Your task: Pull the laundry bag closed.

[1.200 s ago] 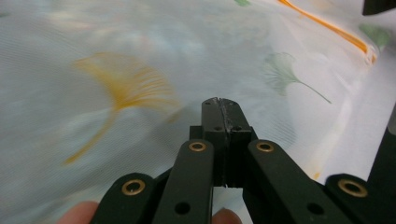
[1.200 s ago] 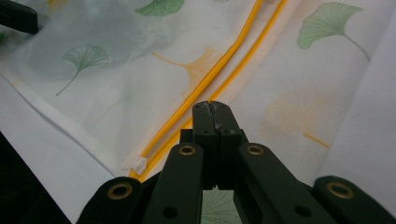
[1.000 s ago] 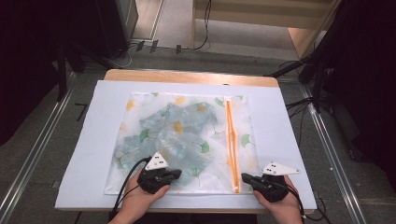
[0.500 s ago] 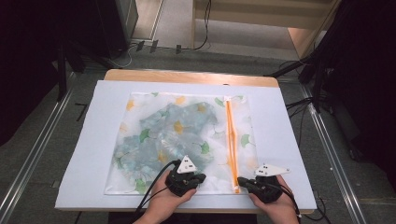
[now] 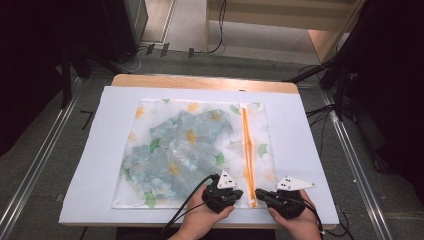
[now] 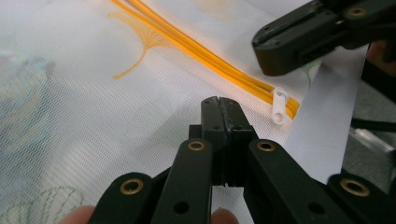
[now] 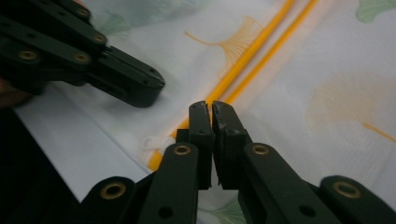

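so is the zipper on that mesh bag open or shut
Shut, or nearly so. The orange zipper runs as two tight parallel lines with no gap, and its white pull sits at the end by the mesh bag's near edge.

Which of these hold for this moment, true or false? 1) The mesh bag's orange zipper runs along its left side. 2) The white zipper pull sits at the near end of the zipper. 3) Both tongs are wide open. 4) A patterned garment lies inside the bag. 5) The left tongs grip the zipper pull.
1) False: the orange zipper runs along the right side of the mesh bag.
2) True: the white zipper pull sits at the near end.
3) False: the left tongs are shut; the right tongs show barely a slit.
4) True: the patterned garment shows through the mesh.
5) False: they hold nothing; the pull lies beside them.
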